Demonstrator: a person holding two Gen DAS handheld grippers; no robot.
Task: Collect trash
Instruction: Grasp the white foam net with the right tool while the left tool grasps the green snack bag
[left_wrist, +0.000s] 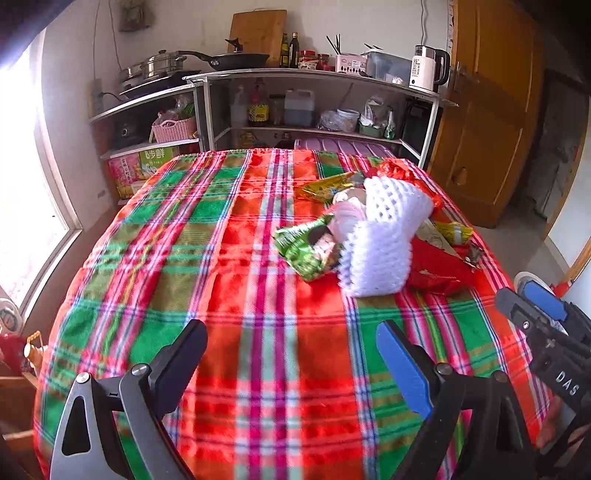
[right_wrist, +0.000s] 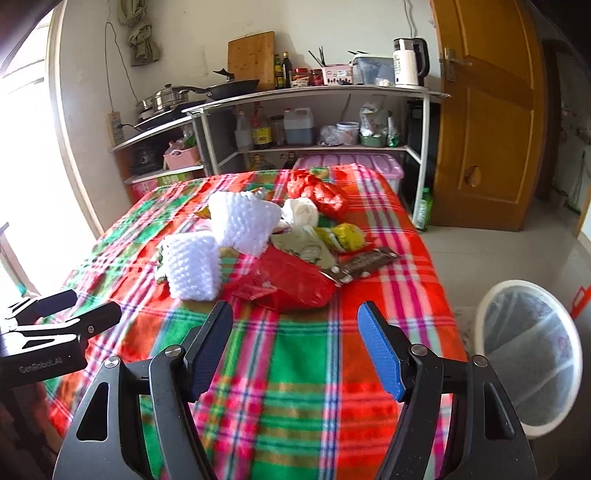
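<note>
While nothing is yet gripped: both tools hang over the near part of the counter (right_wrist: 295, 369), which wears a plaid cloth.
Left tool (left_wrist: 291, 354): jaws spread wide, empty.
Right tool (right_wrist: 295, 332): jaws spread wide, empty.
Trash heap: one cluster on the far right part of the counter, ahead of both tools and apart from them.
White foam nets (right_wrist: 192, 269): two pieces, very light and springy by the look of them; a pinch on any edge should hold, though they will squash.
Red wrapper (right_wrist: 288, 280): nearest piece to the right tool, just beyond its tips; thin, crinkly film, probably slick, so a raised fold is the better hold than the flat face.
Green snack bag (left_wrist: 306, 247): at the heap's left edge, ahead and to the right of the left tool; limp foil, best taken at its lifted corner.
Yellow packet (right_wrist: 343, 236): far right of the heap, partly under other scraps.
Dark bar wrapper (right_wrist: 365, 262): lies flat on the cloth at right; hard to get a finger under.
Bin (right_wrist: 532, 354): lined, on the floor to the right of the counter, near the right tool.
</note>
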